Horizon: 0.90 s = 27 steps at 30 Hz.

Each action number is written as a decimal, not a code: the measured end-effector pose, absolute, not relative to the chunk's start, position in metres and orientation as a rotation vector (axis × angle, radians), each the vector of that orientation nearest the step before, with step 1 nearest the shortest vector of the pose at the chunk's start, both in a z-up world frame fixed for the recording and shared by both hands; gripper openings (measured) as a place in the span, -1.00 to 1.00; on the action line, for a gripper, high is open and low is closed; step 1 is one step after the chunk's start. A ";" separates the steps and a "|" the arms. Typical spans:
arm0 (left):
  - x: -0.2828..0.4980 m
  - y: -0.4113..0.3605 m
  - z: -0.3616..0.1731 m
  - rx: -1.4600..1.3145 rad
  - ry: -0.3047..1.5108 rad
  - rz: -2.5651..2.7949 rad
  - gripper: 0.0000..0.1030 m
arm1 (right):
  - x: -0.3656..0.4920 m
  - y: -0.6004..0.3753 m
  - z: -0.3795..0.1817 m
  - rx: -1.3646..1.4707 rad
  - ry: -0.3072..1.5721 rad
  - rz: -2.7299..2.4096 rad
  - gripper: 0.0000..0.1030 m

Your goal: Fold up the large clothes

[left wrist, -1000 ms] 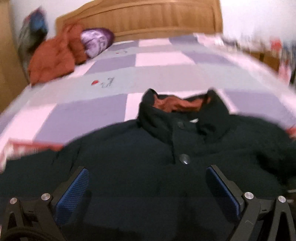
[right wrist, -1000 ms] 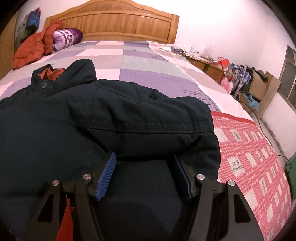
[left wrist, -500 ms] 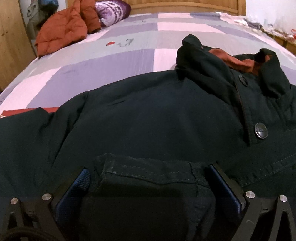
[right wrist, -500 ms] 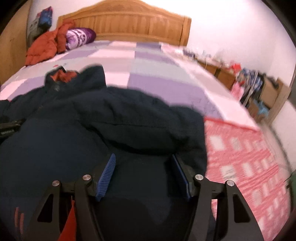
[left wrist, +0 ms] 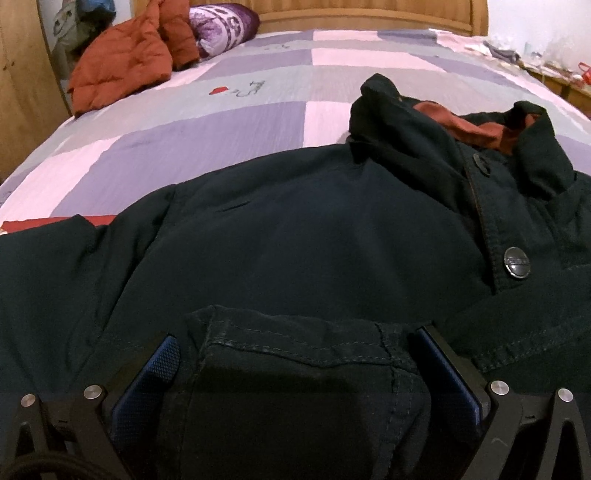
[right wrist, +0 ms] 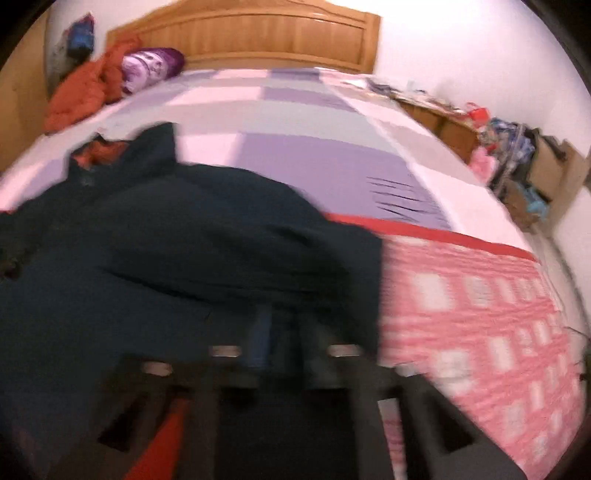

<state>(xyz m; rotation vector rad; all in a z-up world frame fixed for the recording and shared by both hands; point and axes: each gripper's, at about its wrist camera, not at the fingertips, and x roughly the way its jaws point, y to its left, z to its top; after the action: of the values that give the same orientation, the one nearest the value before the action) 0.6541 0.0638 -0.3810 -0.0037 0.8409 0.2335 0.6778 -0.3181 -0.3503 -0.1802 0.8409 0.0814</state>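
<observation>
A large dark navy jacket (left wrist: pixel 314 236) with a rust lining at the collar lies face up on the bed. My left gripper (left wrist: pixel 295 354) is wide open, its blue pads on either side of a sleeve cuff (left wrist: pixel 295 369) that lies on the jacket's chest. In the blurred right wrist view the jacket (right wrist: pixel 166 240) has its other sleeve folded across it. My right gripper (right wrist: pixel 284 332) is narrowed around a fold of the dark cloth near the jacket's right edge.
The bed has a purple and pink patchwork cover (left wrist: pixel 221 122) and a pink checked blanket (right wrist: pixel 480 314) at the foot. An orange puffer jacket (left wrist: pixel 122 70) and a purple pillow (left wrist: pixel 221 26) lie by the wooden headboard (right wrist: pixel 258 33). Cluttered furniture (right wrist: pixel 517 158) stands on the right.
My left gripper moved down and left over the jacket, and a sleeve cuff now lies between its open pads. My right gripper drew its fingers together on the cloth while moving.
</observation>
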 end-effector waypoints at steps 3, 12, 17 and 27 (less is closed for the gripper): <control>0.654 0.064 -0.381 -0.003 0.843 0.236 1.00 | 0.675 -0.308 -0.357 -0.231 0.814 0.041 -0.88; 0.654 0.064 -0.381 -0.006 0.855 0.233 1.00 | 0.655 -0.272 -0.332 -0.257 0.829 -0.025 0.09; 0.650 0.065 -0.374 0.007 0.908 0.210 1.00 | 0.633 -0.221 -0.338 -0.202 0.851 0.085 1.00; 0.579 0.088 -0.346 0.008 0.797 0.057 1.00 | 0.611 -0.250 -0.365 -0.177 0.790 -0.013 1.00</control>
<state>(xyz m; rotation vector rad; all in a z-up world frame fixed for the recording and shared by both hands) 0.5788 0.0877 -0.3460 0.0079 0.7972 0.0574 0.6113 -0.2504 -0.3646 -0.1769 0.7900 -0.0130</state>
